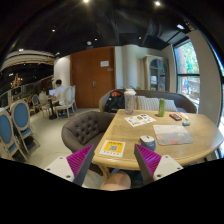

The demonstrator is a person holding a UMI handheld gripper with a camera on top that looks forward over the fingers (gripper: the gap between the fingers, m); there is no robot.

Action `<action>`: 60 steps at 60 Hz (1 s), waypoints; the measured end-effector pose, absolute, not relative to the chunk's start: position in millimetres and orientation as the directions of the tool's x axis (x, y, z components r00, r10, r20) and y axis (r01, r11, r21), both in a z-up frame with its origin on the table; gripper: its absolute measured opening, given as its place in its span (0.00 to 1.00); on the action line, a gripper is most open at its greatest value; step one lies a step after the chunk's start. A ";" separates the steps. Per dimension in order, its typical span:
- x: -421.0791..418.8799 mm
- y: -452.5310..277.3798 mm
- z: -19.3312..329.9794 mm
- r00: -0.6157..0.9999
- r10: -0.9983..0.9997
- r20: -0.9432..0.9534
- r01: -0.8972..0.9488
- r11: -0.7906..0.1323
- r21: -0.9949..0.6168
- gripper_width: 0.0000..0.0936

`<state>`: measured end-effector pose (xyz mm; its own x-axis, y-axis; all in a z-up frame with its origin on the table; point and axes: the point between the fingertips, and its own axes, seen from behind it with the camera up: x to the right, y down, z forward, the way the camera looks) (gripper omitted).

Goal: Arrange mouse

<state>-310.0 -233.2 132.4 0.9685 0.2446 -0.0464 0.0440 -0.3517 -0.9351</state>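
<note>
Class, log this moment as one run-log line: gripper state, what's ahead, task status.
hand-held gripper: open, empty | ahead: wooden table, yellow card, green bottle | mouse: not discernible | status: not yet grasped

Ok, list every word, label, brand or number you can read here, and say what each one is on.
No text can be read.
Yellow-and-white booklet on the wooden table, just ahead of the gripper: print too small to read.
Papers farther back on the table: blurred.
Green bottle: no legible label.
White box: no marking visible.
</note>
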 end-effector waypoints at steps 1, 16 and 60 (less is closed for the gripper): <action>-313.7 -235.7 132.1 0.968 0.248 -0.049 0.043 -0.351 -0.935 0.91; -300.0 -215.2 120.7 0.971 0.236 -0.046 0.041 -0.349 -0.936 0.90; -190.8 -35.4 -5.8 0.993 0.117 -0.011 0.047 -0.479 -0.876 0.69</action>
<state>-190.8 -35.4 -5.8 0.9931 0.1166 -0.0105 0.0470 -0.4795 -0.8763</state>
